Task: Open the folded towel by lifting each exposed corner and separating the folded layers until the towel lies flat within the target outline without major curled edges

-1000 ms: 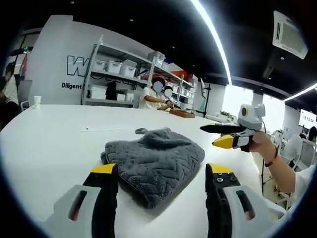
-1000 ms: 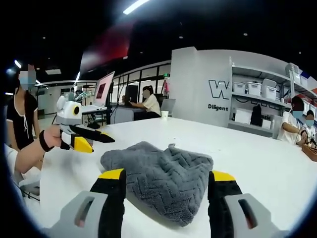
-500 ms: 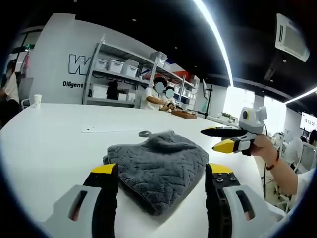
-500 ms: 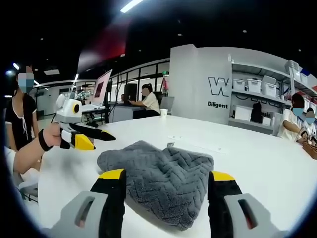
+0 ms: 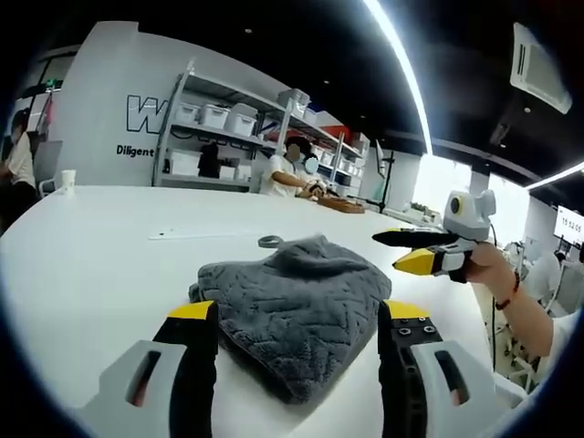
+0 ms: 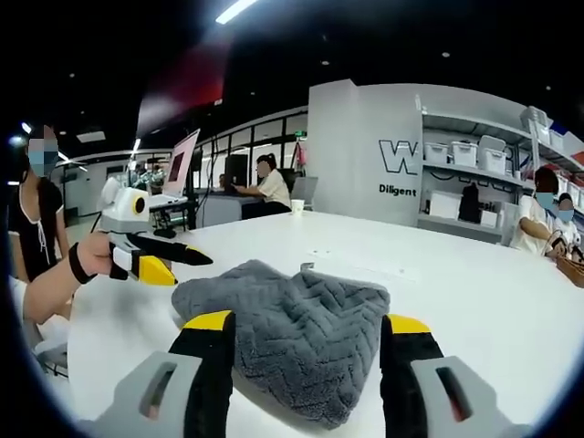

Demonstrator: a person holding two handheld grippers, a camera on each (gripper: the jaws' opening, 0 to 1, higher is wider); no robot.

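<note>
Both tongs, left (image 5: 297,315) and right (image 6: 306,326), hover spread, the folded grey towel (image 5: 290,297) lying between them.

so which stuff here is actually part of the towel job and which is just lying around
Part of the job:
- grey folded towel, on the white table
- left gripper, jaws open
- right gripper, jaws open

Just lying about:
- paper cup at the table's far edge
- shelves with storage bins
- wooden tray by the seated people
</note>
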